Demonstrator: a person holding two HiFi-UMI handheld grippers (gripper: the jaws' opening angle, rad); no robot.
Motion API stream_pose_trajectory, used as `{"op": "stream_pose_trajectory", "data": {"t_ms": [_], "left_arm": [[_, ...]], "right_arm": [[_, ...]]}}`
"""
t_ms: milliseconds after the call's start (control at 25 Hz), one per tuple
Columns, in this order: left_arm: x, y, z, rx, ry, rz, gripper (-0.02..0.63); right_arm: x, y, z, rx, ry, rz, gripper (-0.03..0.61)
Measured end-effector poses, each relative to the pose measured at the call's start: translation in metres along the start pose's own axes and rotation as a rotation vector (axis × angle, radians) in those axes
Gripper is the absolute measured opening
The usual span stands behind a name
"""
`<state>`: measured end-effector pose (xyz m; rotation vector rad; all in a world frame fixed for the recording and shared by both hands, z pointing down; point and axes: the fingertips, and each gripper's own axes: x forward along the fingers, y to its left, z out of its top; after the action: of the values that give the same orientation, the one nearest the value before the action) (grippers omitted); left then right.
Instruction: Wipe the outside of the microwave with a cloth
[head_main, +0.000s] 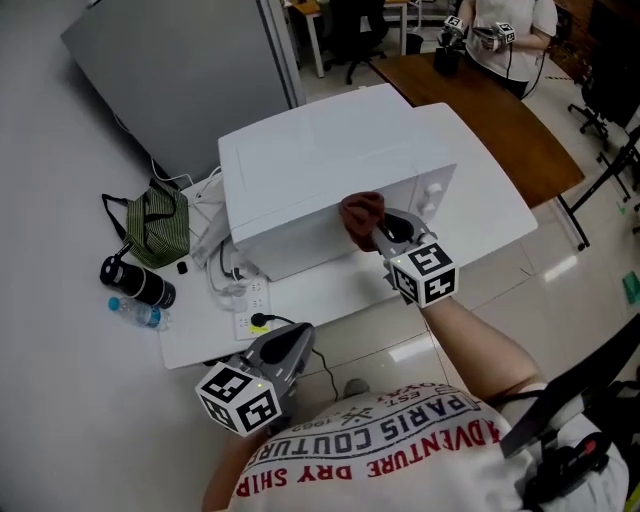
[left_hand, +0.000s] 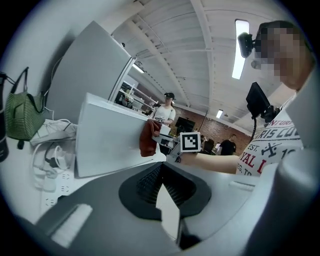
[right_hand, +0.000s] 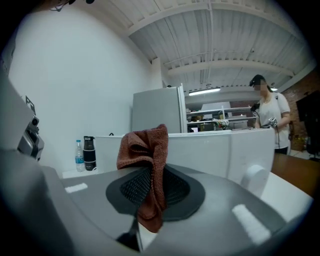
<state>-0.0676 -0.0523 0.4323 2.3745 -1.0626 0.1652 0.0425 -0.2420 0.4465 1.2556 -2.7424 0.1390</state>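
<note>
white table (head_main: 330, 292) in office; right gripper (head_main: 386, 231) fingers grasp red cloth (head_main: 360, 214) on white microwave (head_main: 320, 165) front; left gripper (head_main: 297, 338) fingers clenched.

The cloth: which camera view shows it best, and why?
The right gripper view: the brown cloth fills the centre, clamped between the right gripper's jaws. The head view shows it small against the microwave front; the left gripper view gives a distant side glimpse.
</note>
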Motion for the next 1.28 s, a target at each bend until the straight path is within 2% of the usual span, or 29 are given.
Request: {"op": "stream_pose_trajectory", "data": {"t_ms": [240, 440, 800, 960, 1280], "left_arm": [[0.034, -0.011, 0.001, 0.024, 0.048, -0.078, 0.006], [0.048, -0.012, 0.009, 0.039, 0.067, -0.115, 0.006], [0.045, 0.000, 0.016, 0.040, 0.057, -0.123, 0.006], [0.036, 0.012, 0.017, 0.029, 0.042, -0.104, 0.006], [0.008, 0.025, 0.019, 0.013, -0.005, -0.091, 0.006]], "right_arm": [[-0.027, -0.071, -0.006, 0.006, 0.015, -0.137, 0.046], [-0.043, -0.106, -0.014, 0.014, 0.045, -0.230, 0.046], [-0.052, -0.100, -0.008, -0.006, 0.059, -0.227, 0.046], [-0.057, -0.066, 0.016, -0.050, 0.068, -0.117, 0.046], [-0.023, 0.042, 0.084, 0.099, 0.133, 0.321, 0.046]]}}
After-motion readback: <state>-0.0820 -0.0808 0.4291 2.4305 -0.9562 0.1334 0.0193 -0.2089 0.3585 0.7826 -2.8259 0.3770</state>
